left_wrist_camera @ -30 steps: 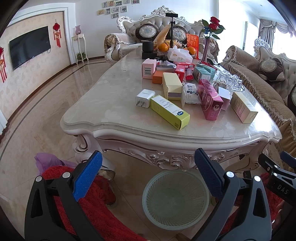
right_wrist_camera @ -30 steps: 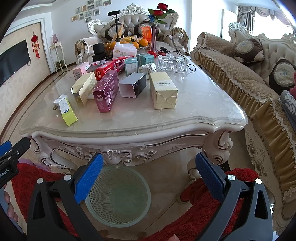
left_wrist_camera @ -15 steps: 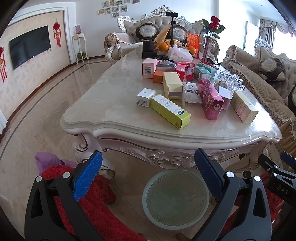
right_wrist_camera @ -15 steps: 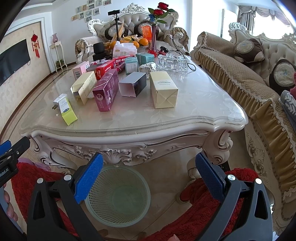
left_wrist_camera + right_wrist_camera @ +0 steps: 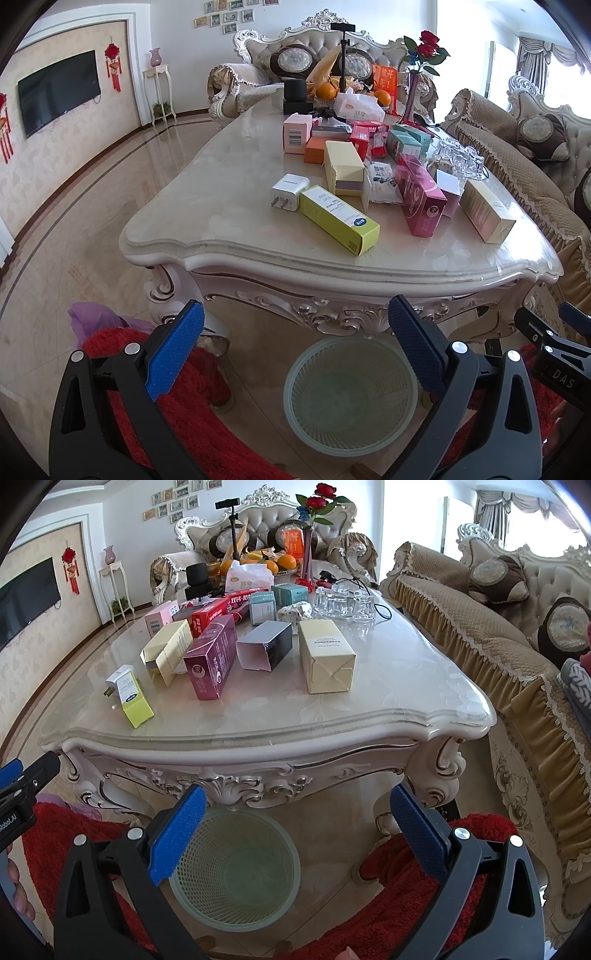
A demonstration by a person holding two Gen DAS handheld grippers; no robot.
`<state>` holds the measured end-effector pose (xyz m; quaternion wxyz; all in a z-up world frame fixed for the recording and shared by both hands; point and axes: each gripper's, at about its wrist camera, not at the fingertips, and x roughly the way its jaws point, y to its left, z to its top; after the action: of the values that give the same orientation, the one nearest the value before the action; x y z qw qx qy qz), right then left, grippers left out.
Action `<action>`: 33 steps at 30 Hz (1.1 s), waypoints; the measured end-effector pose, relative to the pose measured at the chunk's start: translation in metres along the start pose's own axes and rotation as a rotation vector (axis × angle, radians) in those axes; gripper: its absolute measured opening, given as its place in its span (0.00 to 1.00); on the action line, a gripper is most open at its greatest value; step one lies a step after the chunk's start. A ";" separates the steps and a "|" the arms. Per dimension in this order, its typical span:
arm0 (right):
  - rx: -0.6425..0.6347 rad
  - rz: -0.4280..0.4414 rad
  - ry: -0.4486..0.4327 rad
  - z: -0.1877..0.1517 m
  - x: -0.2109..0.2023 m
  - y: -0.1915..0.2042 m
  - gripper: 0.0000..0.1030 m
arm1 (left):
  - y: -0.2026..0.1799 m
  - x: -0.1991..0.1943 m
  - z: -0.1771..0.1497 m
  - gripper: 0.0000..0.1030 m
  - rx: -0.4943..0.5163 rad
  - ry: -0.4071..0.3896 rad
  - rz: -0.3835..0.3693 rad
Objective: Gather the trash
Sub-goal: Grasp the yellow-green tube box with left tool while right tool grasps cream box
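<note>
Two grippers, left (image 5: 295, 343) and right (image 5: 293, 827), hang wide open and empty above a mesh wastebasket (image 5: 231, 871)
Light, stiff yellow-green carton (image 5: 339, 219) looks easiest gripped across its narrow sides

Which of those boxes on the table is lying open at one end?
The dark box with the silvery top, between the magenta box and the cream box. Its near end gapes, flap out; those two look closed.

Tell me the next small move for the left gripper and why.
Probably raise the left gripper up and forward toward the yellow-green box, the carton nearest the table's front edge. Both grippers hang open and empty below the tabletop, and the mesh wastebasket on the floor beneath looks empty, so nothing is collected yet.
</note>
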<state>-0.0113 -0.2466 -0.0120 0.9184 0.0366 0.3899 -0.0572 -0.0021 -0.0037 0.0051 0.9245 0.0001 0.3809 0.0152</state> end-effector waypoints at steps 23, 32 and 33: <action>-0.103 0.045 -0.188 0.072 0.059 -0.035 0.93 | -0.012 0.088 0.041 0.94 -0.336 -0.006 -0.003; -0.126 0.065 -0.140 0.094 0.100 -0.045 0.92 | -0.047 0.129 0.057 0.94 -0.269 -0.026 0.129; -0.135 0.071 -0.133 0.093 0.103 -0.046 0.92 | -0.047 0.130 0.057 0.94 -0.274 -0.037 0.139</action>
<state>0.1203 -0.3104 -0.0228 0.9440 -0.0157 0.3296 -0.0006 0.1315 -0.0461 -0.0467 0.9193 -0.0994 0.3574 0.1311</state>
